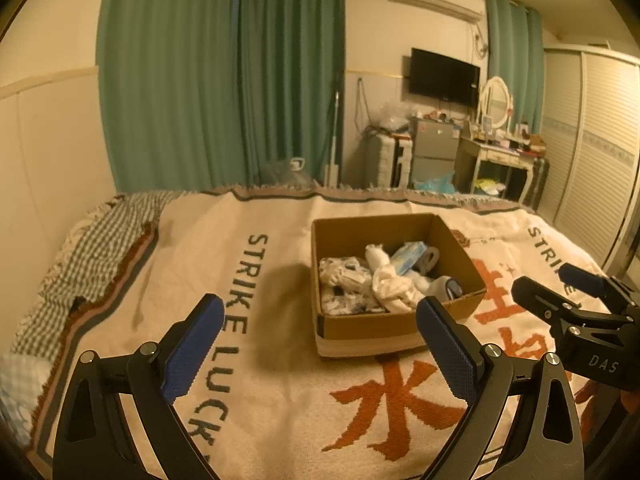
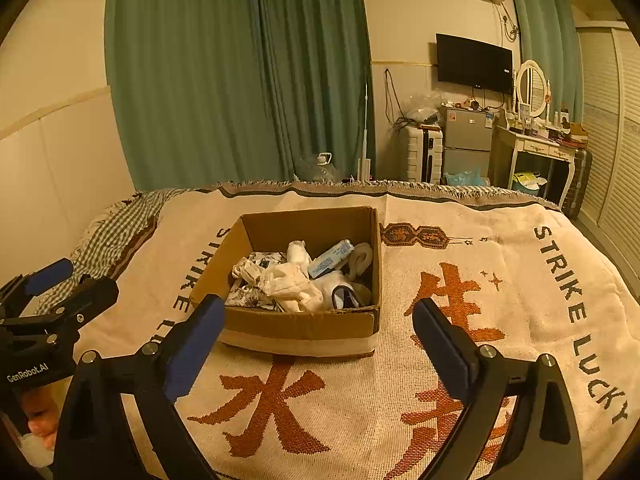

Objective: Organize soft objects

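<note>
At the far left, a checked cloth lies along the edge of the blanket; whether it counts as a soft object still to be sorted cannot be told.

The left gripper hovers over the blanket, near the viewer and left of the box. Its jaws stand wide apart and hold nothing.

The box sits on the blanket at mid-scene, beyond both grippers. It contains the soft objects: a patterned cloth at the left, a crumpled white cloth in the middle, a rolled white item behind it, a blue pack, a grey roll at the far right, and a white item with a dark-edged opening at the near right. The items lie loose and overlapping, not folded or aligned.

The right gripper hovers near the viewer, in front of the box. Its jaws are also wide apart and empty.

Right of the box, the blanket carries only woven lettering; no loose soft object shows there.

Judgement: collection appears complete or nearly so, since every visible small item is inside the box. If neat arrangement is required, that part remains.
</note>
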`<state>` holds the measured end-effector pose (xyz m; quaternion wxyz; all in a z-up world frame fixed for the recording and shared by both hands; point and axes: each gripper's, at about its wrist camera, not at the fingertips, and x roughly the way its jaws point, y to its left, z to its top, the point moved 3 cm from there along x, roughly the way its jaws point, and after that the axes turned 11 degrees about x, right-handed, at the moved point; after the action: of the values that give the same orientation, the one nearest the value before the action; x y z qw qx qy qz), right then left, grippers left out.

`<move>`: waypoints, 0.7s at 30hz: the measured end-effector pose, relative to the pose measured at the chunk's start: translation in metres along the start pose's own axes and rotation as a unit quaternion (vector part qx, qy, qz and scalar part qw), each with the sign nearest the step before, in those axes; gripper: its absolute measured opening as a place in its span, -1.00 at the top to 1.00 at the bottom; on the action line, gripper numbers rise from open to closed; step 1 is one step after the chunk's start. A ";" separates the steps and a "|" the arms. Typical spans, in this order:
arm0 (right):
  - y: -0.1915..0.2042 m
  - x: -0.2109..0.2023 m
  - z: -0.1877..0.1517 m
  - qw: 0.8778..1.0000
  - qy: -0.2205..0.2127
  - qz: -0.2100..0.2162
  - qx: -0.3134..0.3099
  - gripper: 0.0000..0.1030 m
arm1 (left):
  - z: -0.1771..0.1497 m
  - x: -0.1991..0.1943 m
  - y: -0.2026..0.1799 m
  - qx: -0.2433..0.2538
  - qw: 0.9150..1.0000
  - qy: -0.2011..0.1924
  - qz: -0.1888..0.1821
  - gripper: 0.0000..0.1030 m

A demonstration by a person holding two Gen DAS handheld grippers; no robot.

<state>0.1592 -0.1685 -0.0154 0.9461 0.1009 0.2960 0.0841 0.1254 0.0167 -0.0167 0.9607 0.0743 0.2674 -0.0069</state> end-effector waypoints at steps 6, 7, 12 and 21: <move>0.001 0.000 -0.001 1.000 0.000 -0.003 -0.001 -0.87 | 0.000 -0.002 0.000 0.002 1.000 -0.001 0.001 -0.91; 0.000 -0.001 -0.001 1.000 -0.001 -0.004 -0.002 -0.87 | 0.000 -0.003 -0.001 0.003 1.000 0.000 0.002 -0.91; 0.001 -0.002 0.000 1.000 -0.003 -0.007 -0.002 -0.88 | 0.001 -0.003 0.000 0.003 1.000 0.001 0.005 -0.91; -0.001 -0.002 0.001 1.000 0.000 -0.009 0.001 -0.88 | 0.001 -0.001 0.001 -0.002 1.000 0.005 0.006 -0.91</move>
<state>0.1579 -0.1700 -0.0138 0.9468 0.0994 0.2967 0.0755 0.1253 0.0176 -0.0151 0.9595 0.0736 0.2718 -0.0004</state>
